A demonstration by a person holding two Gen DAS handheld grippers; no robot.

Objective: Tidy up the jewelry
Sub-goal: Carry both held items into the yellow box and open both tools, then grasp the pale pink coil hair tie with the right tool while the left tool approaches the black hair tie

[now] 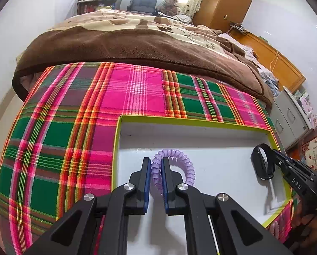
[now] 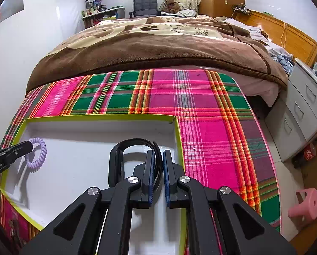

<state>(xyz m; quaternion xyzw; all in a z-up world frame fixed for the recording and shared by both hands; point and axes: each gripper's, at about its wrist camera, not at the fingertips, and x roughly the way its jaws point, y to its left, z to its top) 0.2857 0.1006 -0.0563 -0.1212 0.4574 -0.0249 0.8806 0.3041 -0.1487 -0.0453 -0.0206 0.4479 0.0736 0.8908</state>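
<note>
A shallow white box (image 1: 200, 136) with a lime-green rim lies on the plaid cloth. Over its left part my left gripper (image 1: 156, 161) is shut on a purple spiral coil bracelet (image 1: 186, 165), whose loop sticks out to the right of the pads. From the right wrist view the coil bracelet (image 2: 39, 155) hangs at the left gripper's tip (image 2: 27, 145), its shadow on the box floor (image 2: 73, 170). My right gripper (image 2: 158, 155) is shut on a black band bracelet (image 2: 118, 157), which loops out to the left. In the left wrist view the same black band (image 1: 262, 163) hangs at the right gripper's tip (image 1: 274, 154), over the box's right part.
The plaid cloth (image 2: 211, 138) covers a surface in front of a bed with a brown blanket (image 2: 154, 48). A grey drawer cabinet (image 2: 302, 110) stands at the right, with a pink stool (image 2: 307, 204) on the floor below. A pink object (image 1: 274, 227) shows just outside the box's near right corner.
</note>
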